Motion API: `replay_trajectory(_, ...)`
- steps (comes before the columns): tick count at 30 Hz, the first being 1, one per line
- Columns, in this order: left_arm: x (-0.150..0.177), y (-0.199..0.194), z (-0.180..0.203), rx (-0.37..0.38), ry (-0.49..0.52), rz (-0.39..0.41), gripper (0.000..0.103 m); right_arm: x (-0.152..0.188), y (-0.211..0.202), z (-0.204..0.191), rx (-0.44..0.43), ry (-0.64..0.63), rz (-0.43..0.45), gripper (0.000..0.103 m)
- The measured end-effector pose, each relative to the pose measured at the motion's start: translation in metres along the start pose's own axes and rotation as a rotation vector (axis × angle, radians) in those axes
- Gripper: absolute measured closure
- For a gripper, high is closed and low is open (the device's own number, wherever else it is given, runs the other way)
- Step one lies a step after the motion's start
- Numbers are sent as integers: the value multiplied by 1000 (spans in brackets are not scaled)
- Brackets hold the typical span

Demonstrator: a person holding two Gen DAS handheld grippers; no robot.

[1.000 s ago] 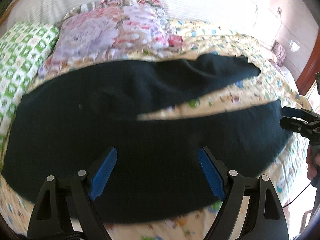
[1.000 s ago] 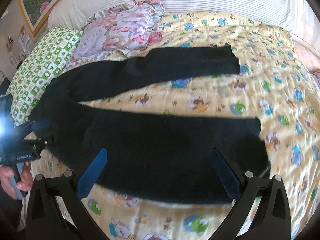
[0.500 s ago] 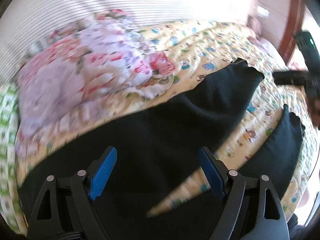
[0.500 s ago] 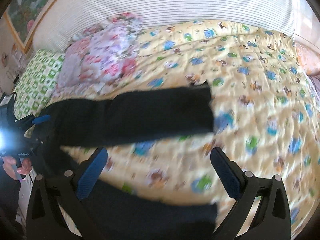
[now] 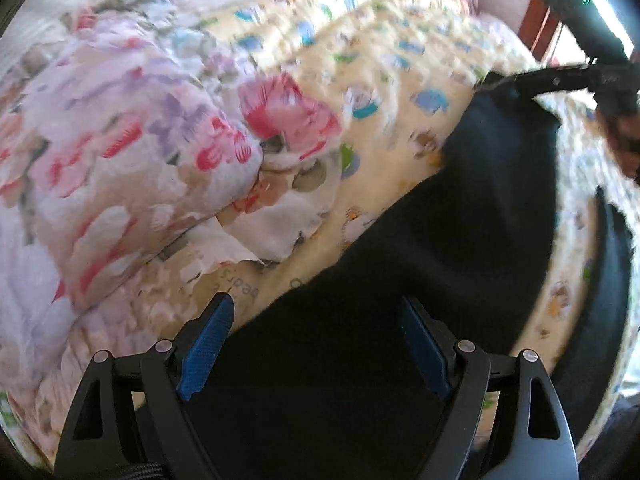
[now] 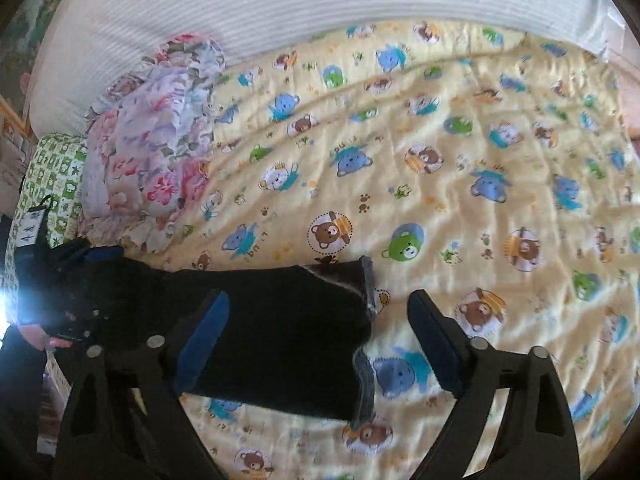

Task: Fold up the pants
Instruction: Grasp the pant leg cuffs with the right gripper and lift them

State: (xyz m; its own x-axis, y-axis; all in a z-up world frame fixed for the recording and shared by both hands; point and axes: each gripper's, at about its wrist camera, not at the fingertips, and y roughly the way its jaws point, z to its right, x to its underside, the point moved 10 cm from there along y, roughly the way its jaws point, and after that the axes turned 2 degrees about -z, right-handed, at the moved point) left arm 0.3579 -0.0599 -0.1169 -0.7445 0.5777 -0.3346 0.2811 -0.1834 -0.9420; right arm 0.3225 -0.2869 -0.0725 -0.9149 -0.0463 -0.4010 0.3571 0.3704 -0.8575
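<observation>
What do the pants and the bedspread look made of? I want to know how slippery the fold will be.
The pants look like thick, matte black knit or fleece: no sheen, soft edges, a paler rolled hem. The bedspread looks like quilted cotton with a slight sheen: stitched ripples, printed bears. Neither is certain by sight.

one pants, two grippers

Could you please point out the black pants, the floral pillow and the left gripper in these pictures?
black pants (image 6: 280,320): right wrist view, far leg's cloth.
floral pillow (image 5: 120,140): left wrist view, top face.
left gripper (image 5: 316,344): left wrist view, between fingertips.
</observation>
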Motion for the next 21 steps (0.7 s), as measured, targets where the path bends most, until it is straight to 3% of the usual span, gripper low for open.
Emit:
replay_trajectory(4,-3,17,-3,27,6,-30,22,1,14,-2,-10,-11,-32,31)
replay_trajectory(6,-4,18,2,68,6,-35,43,0,17,2,9,-16,-29,54)
replay_trajectory(7,-6,18,5,86,8,-37,61,-1,17,4,24,-17,-19,62)
replay_trajectory(8,-6,17,7,89,12,-38,73,-2,16,5,26,-13,-10,78)
replay_trajectory(9,-5,16,10,84,18,-40,79,-3,14,6,12,-3,2,86)
replay_trajectory(10,-4,14,13,91,20,-43,92,-3,10,7,-5,4,15,86)
replay_trajectory(11,-2,13,16,92,20,-43,96,-3,6,7,-11,5,31,86)
replay_trajectory(21,39,-56,52,133,-60,97,98,29,-46,4,-27,-39,155,90)
